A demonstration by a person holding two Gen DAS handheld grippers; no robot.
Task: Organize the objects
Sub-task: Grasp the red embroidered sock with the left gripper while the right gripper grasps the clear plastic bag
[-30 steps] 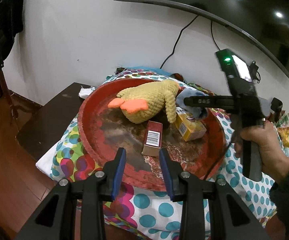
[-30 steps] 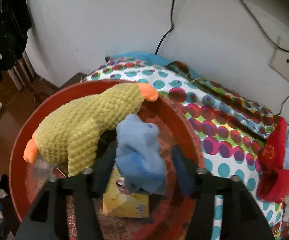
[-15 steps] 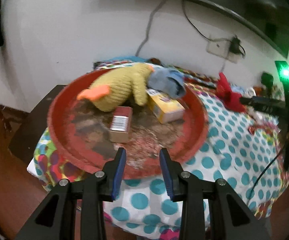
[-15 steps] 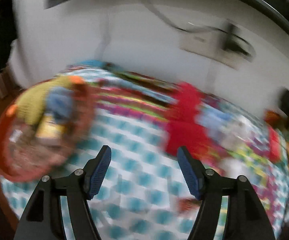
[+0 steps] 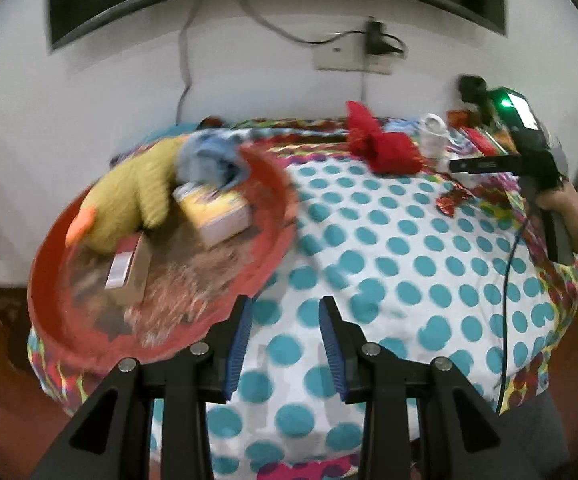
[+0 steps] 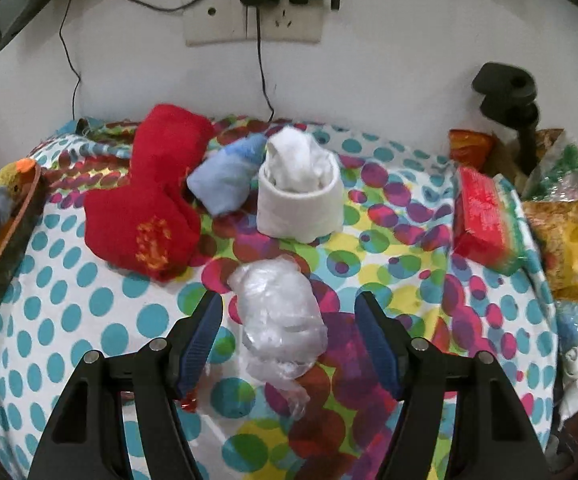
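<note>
Left gripper (image 5: 285,336) over the spotted cloth (image 5: 389,240) on the worktop, just beside the rim of the red tray (image 5: 277,236). Jaws a little apart, nothing between them. Inside the tray: a yellow plush duck (image 5: 129,196), a blue sock ball (image 5: 209,156) up against the duck, a yellow box (image 5: 217,212) below the sock ball, and a small red-brown box (image 5: 129,268) near the front. Blurry over there, so small marks hard to read.

Right gripper (image 6: 289,344) low over the colourful part of the cloth. Jaws wide apart, with a crumpled clear plastic bag (image 6: 281,320) lying between them. Pads not touching the bag, so nothing grasped. Farther back, a red sock bundle (image 6: 149,208), a light blue sock roll (image 6: 229,176) touching it, and a white sock roll (image 6: 301,196) just beside the blue one. Off to the right, a red packet (image 6: 485,220) and yellow snack bags (image 6: 565,236). Behind, a white wall with a socket plate (image 6: 253,24) and black cables plugged in.
</note>
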